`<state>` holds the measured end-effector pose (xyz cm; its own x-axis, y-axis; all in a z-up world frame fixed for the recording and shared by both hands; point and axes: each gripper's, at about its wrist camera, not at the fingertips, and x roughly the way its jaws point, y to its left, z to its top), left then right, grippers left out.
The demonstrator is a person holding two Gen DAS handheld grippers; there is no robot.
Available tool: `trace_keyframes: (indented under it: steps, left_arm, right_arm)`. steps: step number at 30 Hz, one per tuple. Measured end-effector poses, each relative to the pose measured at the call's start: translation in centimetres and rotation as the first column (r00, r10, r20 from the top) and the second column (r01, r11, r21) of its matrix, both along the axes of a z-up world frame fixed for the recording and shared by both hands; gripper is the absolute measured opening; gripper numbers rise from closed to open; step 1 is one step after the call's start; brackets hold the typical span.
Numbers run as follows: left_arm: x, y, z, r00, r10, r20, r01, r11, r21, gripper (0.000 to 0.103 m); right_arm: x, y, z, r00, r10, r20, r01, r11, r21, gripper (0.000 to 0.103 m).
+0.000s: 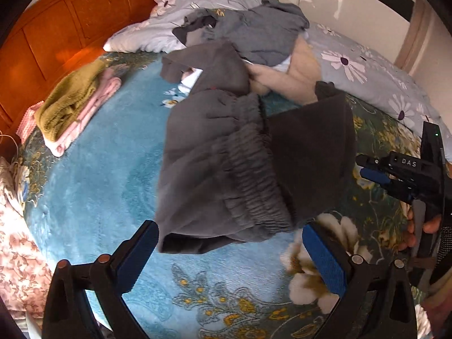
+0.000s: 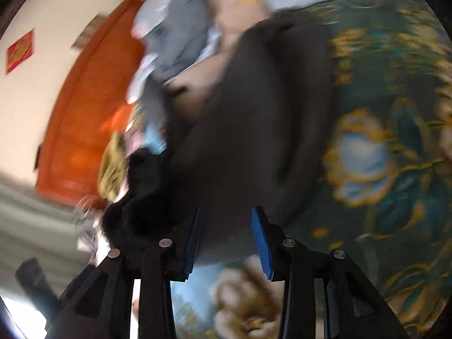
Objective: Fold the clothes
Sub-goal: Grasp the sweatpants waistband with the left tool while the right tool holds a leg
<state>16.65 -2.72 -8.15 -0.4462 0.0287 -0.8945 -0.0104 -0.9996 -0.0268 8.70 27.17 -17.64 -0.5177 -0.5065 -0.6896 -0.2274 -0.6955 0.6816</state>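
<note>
Dark grey sweatpants (image 1: pixel 223 155) with a ruched elastic waistband lie partly folded on the blue floral blanket (image 1: pixel 99 169). My left gripper (image 1: pixel 226 254) is open and empty, its blue pads either side of the pants' near edge, just above the blanket. My right gripper (image 1: pixel 367 169) shows at the right of the left wrist view, beside the pants' right fold. In the blurred right wrist view the right gripper (image 2: pixel 226 243) is open, with the dark pants (image 2: pixel 248 130) just ahead of its pads; no fabric is pinched.
A folded stack of olive and pink clothes (image 1: pixel 73 107) lies at the left by the orange wooden headboard (image 1: pixel 56 34). A heap of grey and beige garments (image 1: pixel 262 36) and a floral quilt (image 1: pixel 367 70) lie beyond the pants.
</note>
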Motion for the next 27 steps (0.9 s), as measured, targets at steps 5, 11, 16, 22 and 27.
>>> trace_keyframes:
  steps: [5, 11, 16, 22, 27]
  left_arm:
    - [-2.3, 4.1, -1.8, 0.997, -0.030, 0.071, 0.035, 0.997, -0.066, 0.103]
    - [-3.8, 3.9, -2.7, 0.994, 0.030, 0.101, -0.022, 0.996, -0.081, 0.089]
    - [-3.9, -1.4, -2.8, 0.980, 0.173, 0.096, -0.173, 0.985, -0.006, 0.059]
    - [-2.6, -11.9, -4.4, 0.901, 0.406, 0.156, -0.426, 0.894, 0.138, 0.038]
    - [0.5, -15.1, -3.4, 0.908, 0.389, 0.156, -0.416, 0.793, 0.444, 0.044]
  right_arm:
    - [-2.2, 0.8, -2.0, 0.991, -0.132, 0.034, 0.131, 0.991, 0.008, 0.051]
    - [-4.3, 1.2, -4.7, 0.966, -0.240, 0.096, 0.246, 0.967, -0.060, 0.051]
    - [-5.0, 1.3, -4.7, 0.966, -0.241, 0.091, 0.249, 0.964, -0.092, 0.051]
    - [-3.6, 4.1, -3.8, 0.969, -0.236, 0.078, 0.244, 0.962, -0.123, 0.051]
    - [-3.8, 4.1, -3.4, 0.975, -0.209, 0.070, 0.216, 0.969, -0.121, 0.051]
